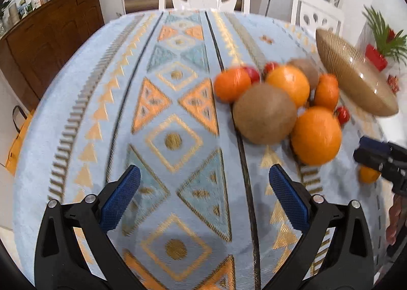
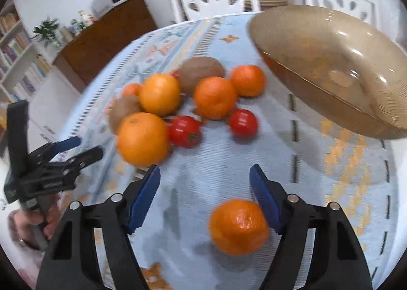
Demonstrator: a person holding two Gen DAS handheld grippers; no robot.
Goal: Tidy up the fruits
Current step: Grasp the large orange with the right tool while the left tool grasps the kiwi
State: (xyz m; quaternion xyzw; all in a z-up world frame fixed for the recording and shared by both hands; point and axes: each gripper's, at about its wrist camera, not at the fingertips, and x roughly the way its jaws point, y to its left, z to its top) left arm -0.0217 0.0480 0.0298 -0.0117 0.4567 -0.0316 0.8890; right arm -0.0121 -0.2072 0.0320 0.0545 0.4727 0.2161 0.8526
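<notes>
Writing: small white lettering on my left gripper (image 2: 76, 148), too blurred to read.
Left gripper: jaws spread wide, empty, low over the counter (image 1: 76, 91).
Right gripper (image 2: 204, 175): jaws wide; a mandarin (image 2: 238, 227) lies loose between them.
Fruit pile (image 2: 178, 104): on the counter, beside the bowl (image 2: 330, 101).
</notes>
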